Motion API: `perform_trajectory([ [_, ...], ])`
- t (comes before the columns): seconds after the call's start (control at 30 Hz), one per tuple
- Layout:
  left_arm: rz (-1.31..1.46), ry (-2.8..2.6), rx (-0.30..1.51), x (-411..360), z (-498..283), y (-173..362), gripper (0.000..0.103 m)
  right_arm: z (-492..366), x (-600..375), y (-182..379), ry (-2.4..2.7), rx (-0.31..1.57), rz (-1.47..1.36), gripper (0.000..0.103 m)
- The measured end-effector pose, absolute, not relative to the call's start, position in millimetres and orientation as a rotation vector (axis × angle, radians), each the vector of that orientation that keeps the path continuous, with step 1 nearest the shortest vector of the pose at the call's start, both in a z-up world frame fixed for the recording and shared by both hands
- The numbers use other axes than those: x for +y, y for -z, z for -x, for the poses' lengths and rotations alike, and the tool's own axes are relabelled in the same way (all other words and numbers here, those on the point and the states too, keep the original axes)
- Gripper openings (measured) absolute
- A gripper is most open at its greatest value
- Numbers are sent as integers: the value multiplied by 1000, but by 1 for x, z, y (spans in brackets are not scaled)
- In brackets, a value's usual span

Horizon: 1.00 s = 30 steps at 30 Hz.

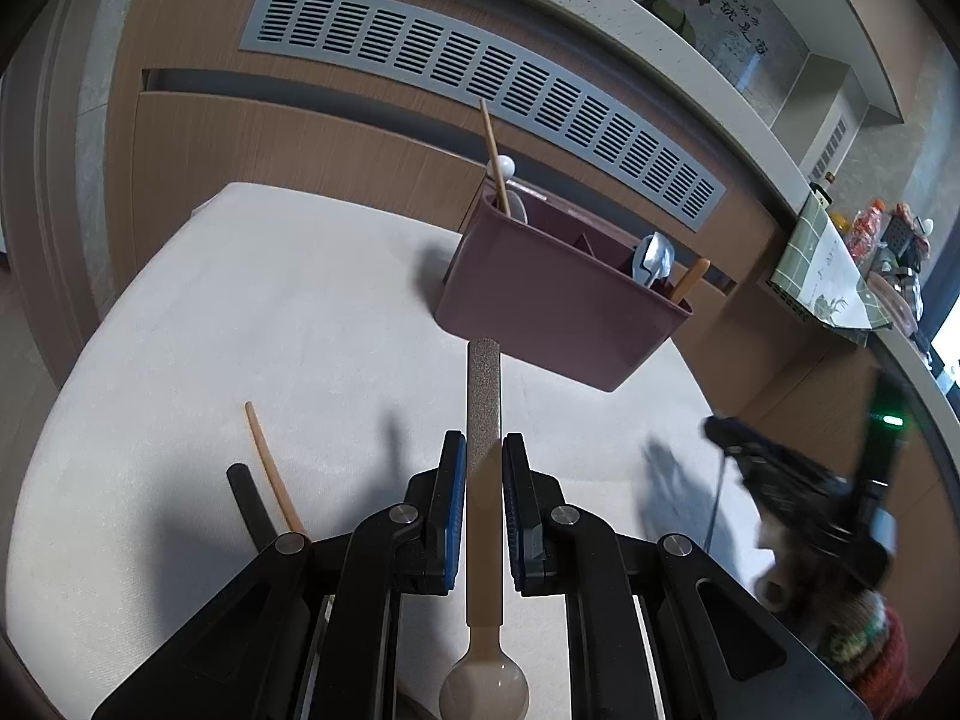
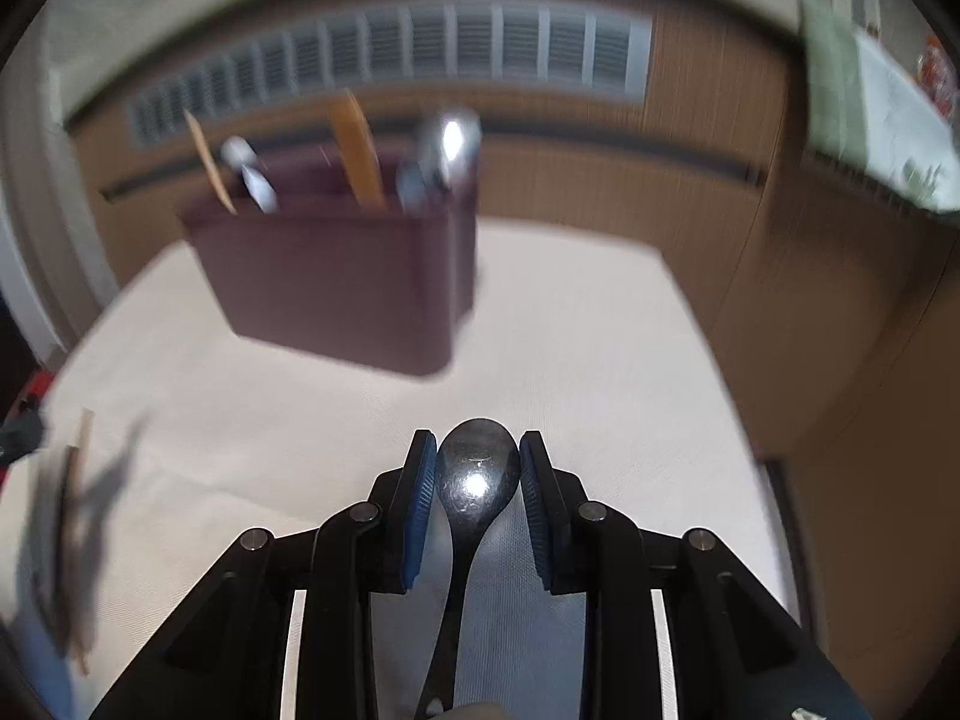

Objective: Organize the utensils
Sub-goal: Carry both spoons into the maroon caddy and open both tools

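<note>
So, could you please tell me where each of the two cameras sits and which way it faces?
Left wrist view: on the left gripper, looking down along its fingers over the white table toward the maroon caddy; its jaws clamp a brown spoon, and the right gripper with a knitted sleeve shows at right.
Right wrist view: on the right gripper, blurred, facing the same caddy; a dark metal spoon lies between its pads.
Shared: caddy, table, slatted vent.
</note>
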<state>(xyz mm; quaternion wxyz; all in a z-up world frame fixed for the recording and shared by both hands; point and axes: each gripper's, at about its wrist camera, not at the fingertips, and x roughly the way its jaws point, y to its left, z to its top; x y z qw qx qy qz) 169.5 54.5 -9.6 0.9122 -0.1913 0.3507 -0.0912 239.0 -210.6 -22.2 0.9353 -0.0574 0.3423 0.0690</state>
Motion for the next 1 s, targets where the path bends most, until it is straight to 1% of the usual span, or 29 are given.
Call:
perform_trajectory([
  [0.1,392,197,723,49,-170,8,12,-217,-218,1,-169,627,93,25],
  [0.23,374,212,717,38,-168,3,12,-203,-221,-16,-192,580,71,25],
  [0.5,344,215,689,31,-167,-12,12,-193,-225,-33,-207,510,41,25],
  [0.6,346,232,634,30,-171,-31,12,-192,-223,-41,-223,482,32,25],
  [0.67,333,253,562,29,-178,-57,12,-190,-219,-54,-232,443,32,25],
  [0.7,318,266,489,28,-183,-82,12,-190,-217,-64,-242,416,35,25],
  [0.73,308,273,438,28,-187,-98,12,-191,-213,-80,-257,376,43,25],
  [0.77,295,283,348,27,-193,-125,12,-191,-210,-96,-263,331,54,25],
  [0.87,266,304,152,23,-208,-173,12,-198,-197,-155,-252,173,110,25],
  [0.9,256,303,73,20,-216,-185,12,-204,-193,-172,-245,134,120,25],
  [1.0,257,309,-25,18,-242,-187,12,-233,-186,-202,-245,94,119,25],
])
